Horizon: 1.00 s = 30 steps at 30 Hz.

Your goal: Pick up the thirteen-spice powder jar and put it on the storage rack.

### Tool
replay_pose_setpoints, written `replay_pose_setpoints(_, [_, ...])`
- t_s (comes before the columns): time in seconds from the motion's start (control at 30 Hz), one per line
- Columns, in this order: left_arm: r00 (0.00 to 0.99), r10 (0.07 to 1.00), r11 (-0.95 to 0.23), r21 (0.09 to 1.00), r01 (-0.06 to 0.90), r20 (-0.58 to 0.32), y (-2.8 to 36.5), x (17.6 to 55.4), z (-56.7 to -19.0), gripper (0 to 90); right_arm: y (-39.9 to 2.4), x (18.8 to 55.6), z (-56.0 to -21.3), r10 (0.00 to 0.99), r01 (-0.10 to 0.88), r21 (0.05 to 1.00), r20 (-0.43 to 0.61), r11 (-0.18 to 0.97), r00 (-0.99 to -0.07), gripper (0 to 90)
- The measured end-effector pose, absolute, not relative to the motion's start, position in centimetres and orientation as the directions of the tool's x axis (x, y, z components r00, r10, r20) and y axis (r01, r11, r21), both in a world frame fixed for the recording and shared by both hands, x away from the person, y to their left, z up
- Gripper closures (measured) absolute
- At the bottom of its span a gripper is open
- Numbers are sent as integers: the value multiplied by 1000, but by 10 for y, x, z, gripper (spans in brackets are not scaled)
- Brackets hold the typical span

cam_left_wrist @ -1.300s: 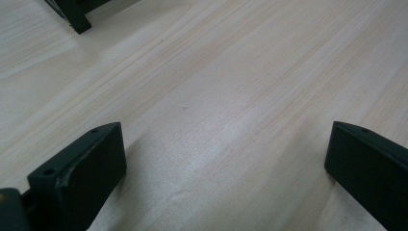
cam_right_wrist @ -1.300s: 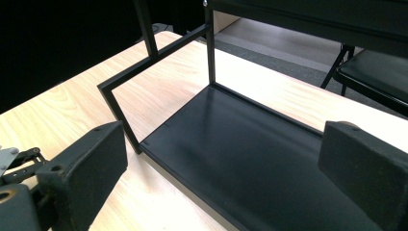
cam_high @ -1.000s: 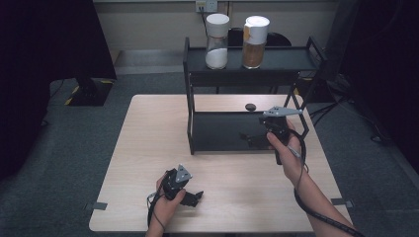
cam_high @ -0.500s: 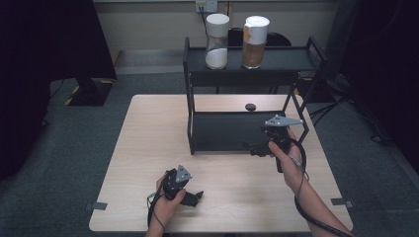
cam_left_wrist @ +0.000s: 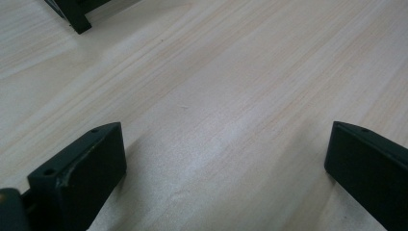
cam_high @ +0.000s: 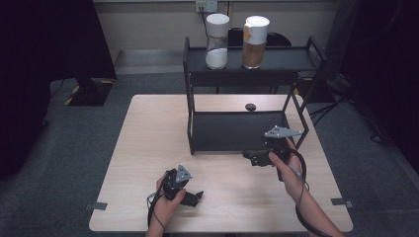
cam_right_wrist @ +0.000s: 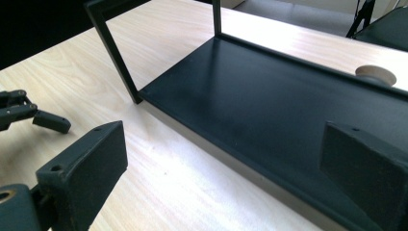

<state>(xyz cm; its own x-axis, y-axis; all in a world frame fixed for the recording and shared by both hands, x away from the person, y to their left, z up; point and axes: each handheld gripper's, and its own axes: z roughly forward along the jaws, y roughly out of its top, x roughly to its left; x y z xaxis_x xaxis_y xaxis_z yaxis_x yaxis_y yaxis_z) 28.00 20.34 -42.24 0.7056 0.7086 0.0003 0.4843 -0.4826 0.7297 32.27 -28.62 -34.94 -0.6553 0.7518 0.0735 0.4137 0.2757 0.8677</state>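
Left gripper (cam_high: pixel 196 198) is just parked low on the table (cam_high: pixel 148 148), jaws wide apart, nothing in them. Right gripper (cam_high: pixel 253 157) sits at the front edge of the black rack (cam_high: pixel 237 131), also gaping and empty, lower shelf right ahead. Looks like between steps; next it'd probably go for a jar (cam_high: pixel 217 34) up top.

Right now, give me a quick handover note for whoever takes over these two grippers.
Left gripper: open, holds nothing, low over the table near its front edge.
Right gripper: open, holds nothing, at the front edge of the rack's lower shelf.
Two jars stand on the rack's top shelf, untouched. A small dark disc lies on the table behind the rack.
Nothing is picked up yet; any grasping is left.
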Motion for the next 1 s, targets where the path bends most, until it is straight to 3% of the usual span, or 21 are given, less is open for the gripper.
replay_pose_setpoints(1.0, [705, 709, -482, 730, 484, 0, 203, 280, -422, 0, -298, 302, -398, 745, 417, 829, 0, 373, -667, 21])
